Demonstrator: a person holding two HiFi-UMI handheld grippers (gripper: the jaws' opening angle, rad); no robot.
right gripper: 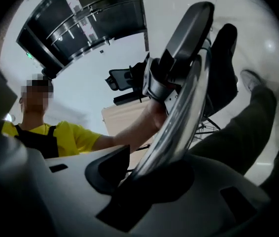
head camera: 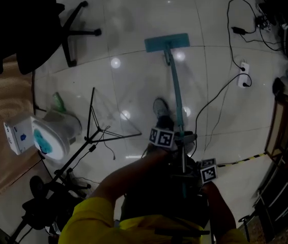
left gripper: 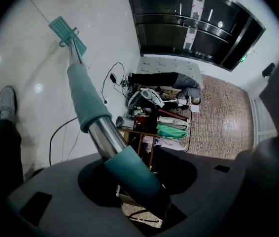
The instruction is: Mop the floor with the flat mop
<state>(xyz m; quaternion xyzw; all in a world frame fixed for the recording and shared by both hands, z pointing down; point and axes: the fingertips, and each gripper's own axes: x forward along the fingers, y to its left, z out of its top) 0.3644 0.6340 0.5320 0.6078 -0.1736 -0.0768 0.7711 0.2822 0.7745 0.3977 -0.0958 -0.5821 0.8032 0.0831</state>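
Note:
The flat mop has a teal head (head camera: pixel 167 42) lying on the white tiled floor ahead of me, and its pole (head camera: pixel 176 95) runs back toward my hands. My left gripper (head camera: pixel 181 139) is shut on the pole higher up the picture; my right gripper (head camera: pixel 185 176) is shut on it closer to my body. In the left gripper view the pole (left gripper: pixel 100 132), chrome with teal sleeves, passes between the jaws of the left gripper (left gripper: pixel 134 177) and ends at the mop head (left gripper: pixel 66 33). The right gripper view shows the chrome pole (right gripper: pixel 181 122) clamped in the right gripper (right gripper: pixel 147 174).
A black office chair (head camera: pixel 67 29) stands at the far left. A white bin (head camera: pixel 52 136) and a black tripod stand (head camera: pixel 95 131) are at the left. Cables and a power strip (head camera: pixel 243 74) lie at the right. My shoe (head camera: pixel 160 107) is beside the pole.

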